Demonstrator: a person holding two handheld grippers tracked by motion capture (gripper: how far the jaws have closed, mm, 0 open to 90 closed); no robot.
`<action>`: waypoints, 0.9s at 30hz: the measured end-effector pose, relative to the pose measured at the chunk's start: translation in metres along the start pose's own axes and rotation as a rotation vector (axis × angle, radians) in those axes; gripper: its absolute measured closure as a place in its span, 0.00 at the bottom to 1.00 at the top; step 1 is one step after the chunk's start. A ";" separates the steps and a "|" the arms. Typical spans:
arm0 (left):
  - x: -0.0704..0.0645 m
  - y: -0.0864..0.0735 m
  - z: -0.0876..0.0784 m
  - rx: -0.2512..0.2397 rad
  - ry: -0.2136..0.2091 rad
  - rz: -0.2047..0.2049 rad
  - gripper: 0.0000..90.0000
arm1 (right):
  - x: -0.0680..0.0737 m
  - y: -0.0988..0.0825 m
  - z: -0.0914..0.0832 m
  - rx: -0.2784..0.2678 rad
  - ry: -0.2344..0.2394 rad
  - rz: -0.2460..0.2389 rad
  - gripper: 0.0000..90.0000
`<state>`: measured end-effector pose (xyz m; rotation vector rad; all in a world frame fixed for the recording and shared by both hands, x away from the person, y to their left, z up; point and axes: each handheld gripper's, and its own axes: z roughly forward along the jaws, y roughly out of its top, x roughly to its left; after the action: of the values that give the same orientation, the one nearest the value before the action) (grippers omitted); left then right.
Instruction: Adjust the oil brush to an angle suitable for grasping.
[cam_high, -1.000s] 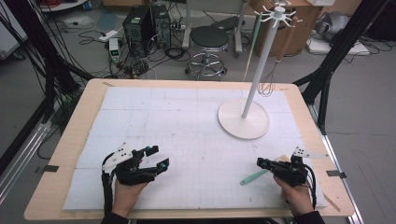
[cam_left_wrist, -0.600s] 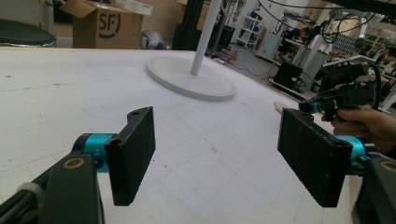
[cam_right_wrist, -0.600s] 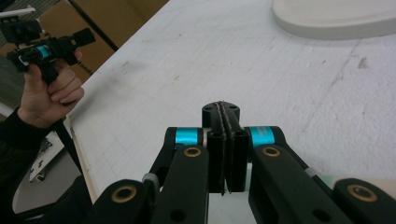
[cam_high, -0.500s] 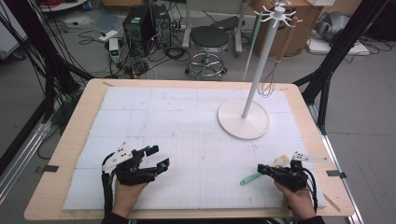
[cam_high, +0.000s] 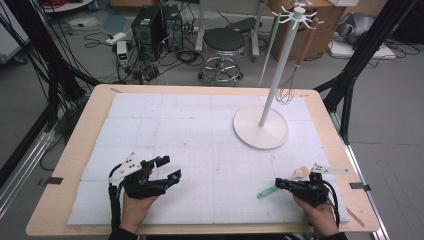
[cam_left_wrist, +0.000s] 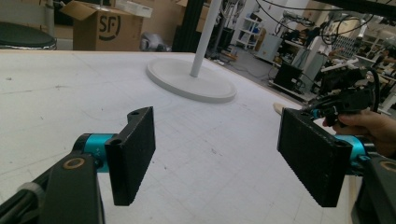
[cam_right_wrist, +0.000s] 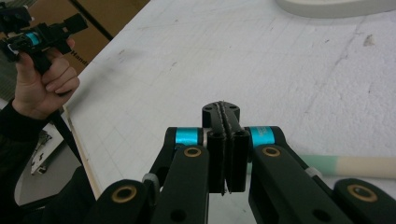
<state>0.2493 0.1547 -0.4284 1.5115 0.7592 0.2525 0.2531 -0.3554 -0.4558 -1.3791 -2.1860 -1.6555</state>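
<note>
The right claw (cam_high: 281, 185) is pinched shut on nothing, the green-and-cream spatula (cam_high: 267, 191) lying on the bench (cam_high: 200, 92) just beside it, so unopened jaws would likely shove it away, while the left claw (cam_high: 168, 168) stands wide.

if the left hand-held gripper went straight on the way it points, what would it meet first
Probably the round base of the white stand; the left hand-held gripper has bare white mat ahead until then, though depth is hard to judge.
</note>
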 end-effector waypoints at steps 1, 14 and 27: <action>0.000 0.000 0.000 -0.001 0.001 0.001 0.32 | 0.001 -0.001 0.000 0.010 -0.001 0.001 0.99; -0.003 0.003 -0.002 -0.018 -0.006 0.006 0.32 | 0.007 -0.010 -0.001 0.061 -0.027 0.001 0.99; -0.003 0.004 -0.003 -0.025 -0.008 0.008 0.32 | 0.008 -0.006 0.002 0.112 -0.056 0.019 0.99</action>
<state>0.2468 0.1560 -0.4236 1.4911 0.7412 0.2610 0.2454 -0.3489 -0.4569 -1.4286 -2.2496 -1.4805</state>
